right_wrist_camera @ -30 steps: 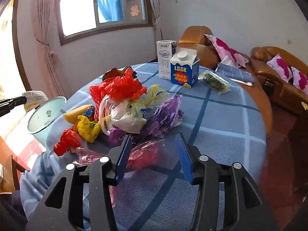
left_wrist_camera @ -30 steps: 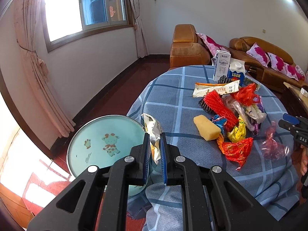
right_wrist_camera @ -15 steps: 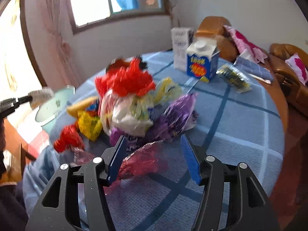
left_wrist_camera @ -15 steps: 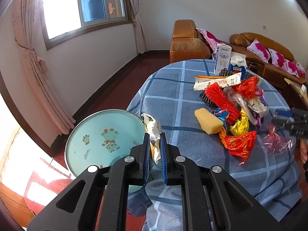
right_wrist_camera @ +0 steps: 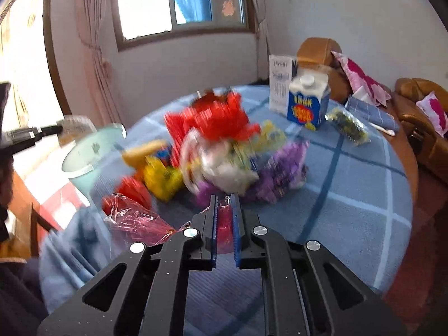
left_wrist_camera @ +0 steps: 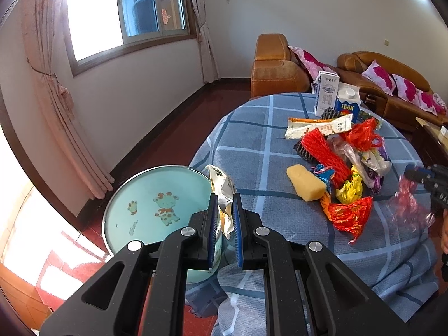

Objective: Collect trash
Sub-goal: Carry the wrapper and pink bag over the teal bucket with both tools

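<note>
blue checked table (left_wrist_camera: 252, 145) bears wrappers (left_wrist_camera: 344, 215), sponge (left_wrist_camera: 305, 186), cartons (left_wrist_camera: 326, 93).

orange sofa (left_wrist_camera: 280, 67) beyond table | pink floral cushions (left_wrist_camera: 403, 84) | window (left_wrist_camera: 145, 8) | pink curtain (left_wrist_camera: 53, 84)

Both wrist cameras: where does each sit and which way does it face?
Left wrist: on the left gripper, facing the basin and table edge; jaws clamp a wrapper.
Right wrist: on the right gripper, facing across the table; jaws pinch a pink bag.
Shared: basin, trash pile, milk carton, and each other's gripper.
</note>
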